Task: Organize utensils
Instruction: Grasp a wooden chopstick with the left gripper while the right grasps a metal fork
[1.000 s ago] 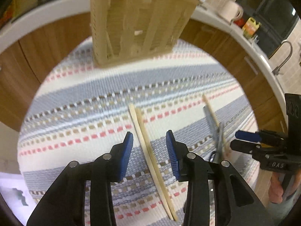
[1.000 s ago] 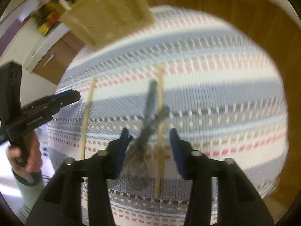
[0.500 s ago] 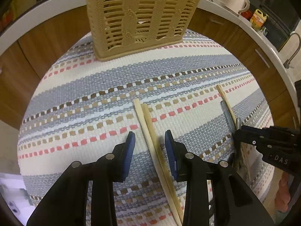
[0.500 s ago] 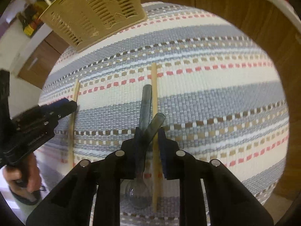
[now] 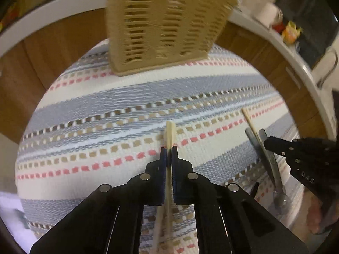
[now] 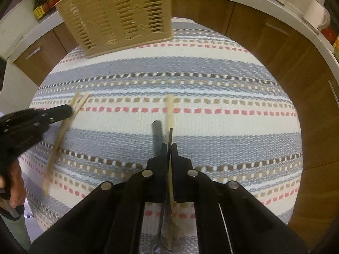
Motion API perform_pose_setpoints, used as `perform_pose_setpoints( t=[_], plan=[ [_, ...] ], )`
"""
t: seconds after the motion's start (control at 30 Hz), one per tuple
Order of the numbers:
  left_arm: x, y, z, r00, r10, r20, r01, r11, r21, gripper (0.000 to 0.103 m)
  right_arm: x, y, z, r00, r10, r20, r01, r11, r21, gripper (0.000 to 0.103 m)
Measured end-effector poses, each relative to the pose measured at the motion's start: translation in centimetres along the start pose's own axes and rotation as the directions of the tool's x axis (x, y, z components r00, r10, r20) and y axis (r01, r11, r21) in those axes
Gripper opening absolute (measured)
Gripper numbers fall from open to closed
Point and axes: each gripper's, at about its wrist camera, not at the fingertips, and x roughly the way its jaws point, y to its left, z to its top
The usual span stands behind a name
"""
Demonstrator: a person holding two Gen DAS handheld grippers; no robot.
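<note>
A tan slotted utensil basket [image 5: 167, 23] stands at the far side of a striped woven mat [image 5: 127, 105]; it also shows in the right wrist view [image 6: 120, 14]. My left gripper [image 5: 168, 150] is shut on a pair of wooden chopsticks [image 5: 170, 133] and holds them off the mat. My right gripper [image 6: 169, 146] is shut on a thin grey utensil handle [image 6: 170, 135], with a single wooden chopstick [image 6: 169, 110] and a second grey handle [image 6: 157, 135] right beside it. The right gripper [image 5: 275, 146] shows at the right of the left wrist view.
The mat [image 6: 190, 74] covers a round surface with wooden cabinets [image 6: 264, 31] and a white counter behind. A white mug [image 5: 273, 12] and bottles [image 6: 42, 4] stand on the counter. A tap [image 5: 328, 72] is at the far right.
Both grippers closed: the left on the pair of chopsticks, the right on a grey utensil handle. Both have lifted and the held items now sit edge-on between the fingers.
</note>
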Motion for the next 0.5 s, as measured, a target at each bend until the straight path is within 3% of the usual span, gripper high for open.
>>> perform_pose_setpoints(
  t=[0.23, 0.33, 0.5],
  plan=[
    [-1.7, 4.4, 0.0, 0.998, -0.065, 0.018, 0.067, 0.993, -0.096, 0.002, -0.1, -3.4, 1.0, 1.0, -0.025, 0.005, 0.024, 0.998, 0.052, 0.002],
    [-2.2, 5.7, 0.3, 0.998, -0.053, 0.03, 0.057, 0.99, -0.126, 0.002, 0.3, -4.2, 1.3, 0.999, -0.034, -0.009, 0.034, 0.998, 0.056, 0.003],
    [-2.3, 7.3, 0.4, 1.0, -0.029, 0.006, 0.029, 0.989, -0.148, 0.002, 1.3, -5.3, 1.8, 0.998, 0.018, -0.06, -0.013, 0.997, 0.073, 0.004]
  ],
)
